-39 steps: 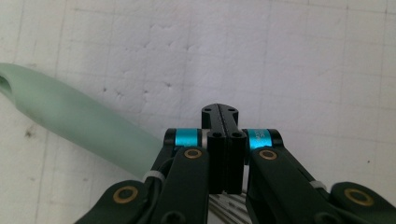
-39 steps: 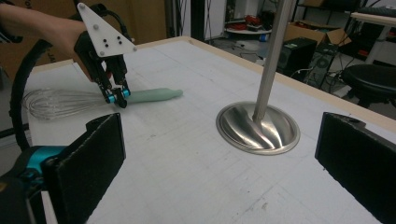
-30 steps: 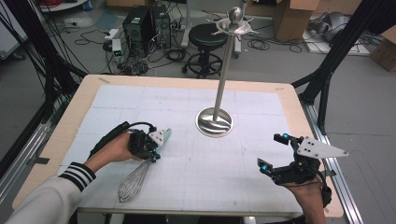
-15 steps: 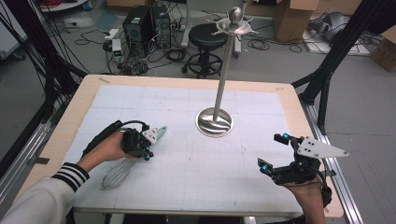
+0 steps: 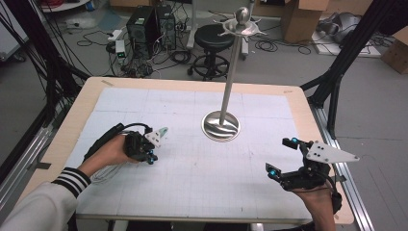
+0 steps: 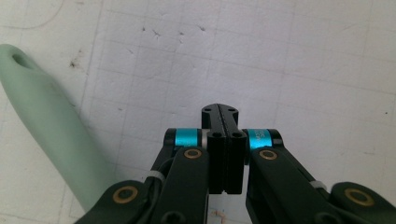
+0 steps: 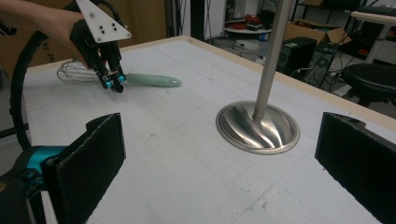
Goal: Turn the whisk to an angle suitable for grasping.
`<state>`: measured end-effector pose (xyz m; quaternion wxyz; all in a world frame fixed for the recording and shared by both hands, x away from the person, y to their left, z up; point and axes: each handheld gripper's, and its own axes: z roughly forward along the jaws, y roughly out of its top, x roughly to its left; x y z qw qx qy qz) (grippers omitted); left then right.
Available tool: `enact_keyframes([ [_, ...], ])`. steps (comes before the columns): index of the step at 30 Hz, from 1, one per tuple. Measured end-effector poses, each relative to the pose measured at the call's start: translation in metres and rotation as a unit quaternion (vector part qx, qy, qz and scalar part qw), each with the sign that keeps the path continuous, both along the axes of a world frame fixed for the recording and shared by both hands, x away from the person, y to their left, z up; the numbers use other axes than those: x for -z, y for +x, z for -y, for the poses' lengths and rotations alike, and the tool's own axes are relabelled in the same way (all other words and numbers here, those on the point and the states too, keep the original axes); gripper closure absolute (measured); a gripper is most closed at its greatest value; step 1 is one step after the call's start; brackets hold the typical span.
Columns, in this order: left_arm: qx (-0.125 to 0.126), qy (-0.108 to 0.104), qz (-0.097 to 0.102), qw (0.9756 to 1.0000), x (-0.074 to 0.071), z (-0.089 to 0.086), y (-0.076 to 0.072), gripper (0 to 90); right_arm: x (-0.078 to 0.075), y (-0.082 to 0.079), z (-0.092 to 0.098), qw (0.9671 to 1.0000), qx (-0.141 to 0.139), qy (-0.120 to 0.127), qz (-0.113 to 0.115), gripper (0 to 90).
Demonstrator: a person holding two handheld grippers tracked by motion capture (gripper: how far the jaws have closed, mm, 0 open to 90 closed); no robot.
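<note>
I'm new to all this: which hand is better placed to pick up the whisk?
Probably the left. Its claw hangs right beside the whisk's green handle, jaws shut on nothing, so it must open first. The right claw is open but far across the table.

A steel stand (image 5: 221,126), with round base and upright pole, is seen at mid-table on the white gridded mat (image 5: 192,163) covering the wooden table (image 5: 86,96); a branched top with ball is carried on the pole. Behind the table, a black stool (image 5: 212,38), computer towers (image 5: 149,24), cardboard boxes (image 5: 300,17) and loose cables are seen on the grey floor (image 5: 370,96).
</note>
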<state>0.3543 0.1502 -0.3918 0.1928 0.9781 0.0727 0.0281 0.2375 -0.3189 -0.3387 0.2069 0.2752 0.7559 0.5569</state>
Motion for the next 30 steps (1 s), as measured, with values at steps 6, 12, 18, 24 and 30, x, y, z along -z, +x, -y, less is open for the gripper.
enact_keyframes([
  [6,-0.003,-0.002,0.002,1.0000,-0.003,-0.002,0.001,90.0,0.000,0.000,0.000,1.0000,0.000,0.000,-0.001,0.7],
  [12,-0.009,-0.006,0.006,0.9999,-0.005,-0.004,0.001,90.0,0.000,0.000,0.000,1.0000,-0.001,-0.001,-0.001,0.7],
  [18,-0.022,-0.017,0.014,0.9995,-0.009,-0.008,0.001,89.7,0.000,0.000,-0.001,1.0000,-0.001,0.000,0.000,0.7],
  [24,-0.035,-0.027,0.024,0.9987,-0.014,-0.013,0.002,89.6,0.000,0.000,-0.001,1.0000,-0.001,0.001,-0.001,0.7],
  [30,-0.048,-0.034,0.032,0.9978,-0.018,-0.015,0.002,86.7,-0.001,0.000,-0.001,1.0000,-0.002,0.000,0.001,0.7],
])
